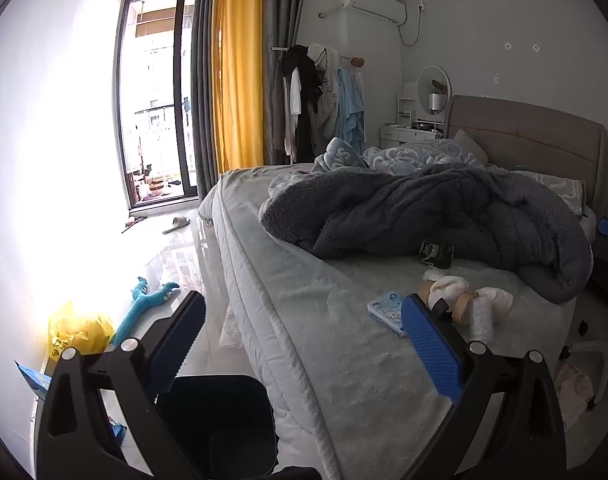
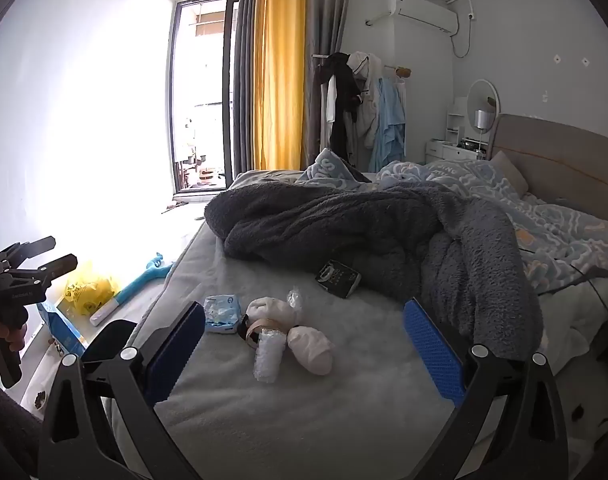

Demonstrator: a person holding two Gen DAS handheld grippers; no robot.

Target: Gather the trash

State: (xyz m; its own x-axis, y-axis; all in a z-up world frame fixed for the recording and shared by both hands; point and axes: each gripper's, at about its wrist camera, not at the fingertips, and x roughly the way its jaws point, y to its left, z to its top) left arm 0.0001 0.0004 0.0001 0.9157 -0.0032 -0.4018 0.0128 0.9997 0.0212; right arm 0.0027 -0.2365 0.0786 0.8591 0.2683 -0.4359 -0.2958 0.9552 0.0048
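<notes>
Litter lies on the bed: a blue-white tissue pack, a brown tape roll, a bubble-wrap roll, two crumpled white wads and a black packet against the blanket. My right gripper hangs open in front of this pile, touching nothing. My left gripper is open too, over the bed's edge, with the tissue pack and tape roll near its right finger. A dark bin stands on the floor below it. From the right wrist, the left gripper shows at far left, held by a hand.
A heaped grey blanket covers the bed's middle. By the wall on the floor lie a yellow bag, a blue toy and a blue box. A slipper sits near the balcony door; a clothes rack stands behind the bed.
</notes>
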